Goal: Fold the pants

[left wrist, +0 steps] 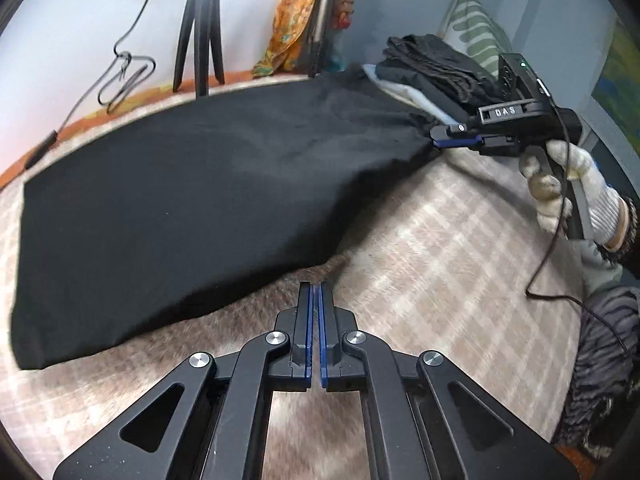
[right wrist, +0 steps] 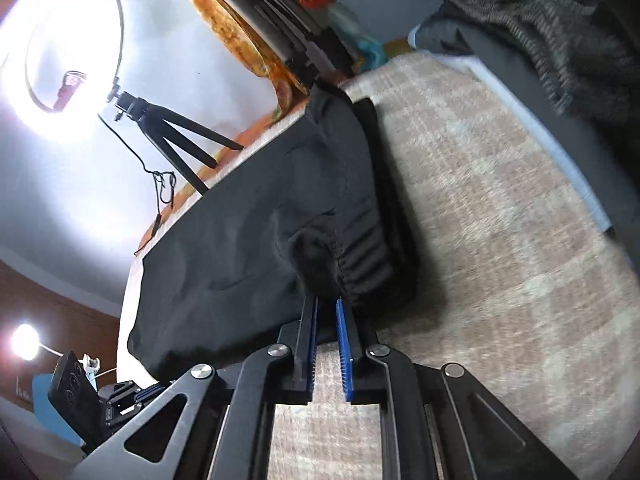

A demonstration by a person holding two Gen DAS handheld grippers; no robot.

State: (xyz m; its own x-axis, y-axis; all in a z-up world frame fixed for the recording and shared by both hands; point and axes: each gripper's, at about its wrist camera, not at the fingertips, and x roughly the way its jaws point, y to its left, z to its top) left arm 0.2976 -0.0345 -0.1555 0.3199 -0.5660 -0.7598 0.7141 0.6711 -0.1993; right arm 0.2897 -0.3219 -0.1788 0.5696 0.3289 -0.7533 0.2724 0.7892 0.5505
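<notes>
Your black pants (left wrist: pixel 192 184) lie lengthwise on the checked blanket (left wrist: pixel 460 248), seemingly folded leg over leg. Your right gripper (right wrist: pixel 327 308) stands slightly apart at the waistband (right wrist: pixel 360 256); your left gripper (left wrist: pixel 314 296) hovers closed and empty near the middle. Crosswise folds remain.

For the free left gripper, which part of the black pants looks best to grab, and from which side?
Probably the hem end of the black pants, approached from the near edge along the checked blanket. That end lies flat and free, opposite the waistband where the right gripper is. The left gripper is shut and would need to open first.
</notes>
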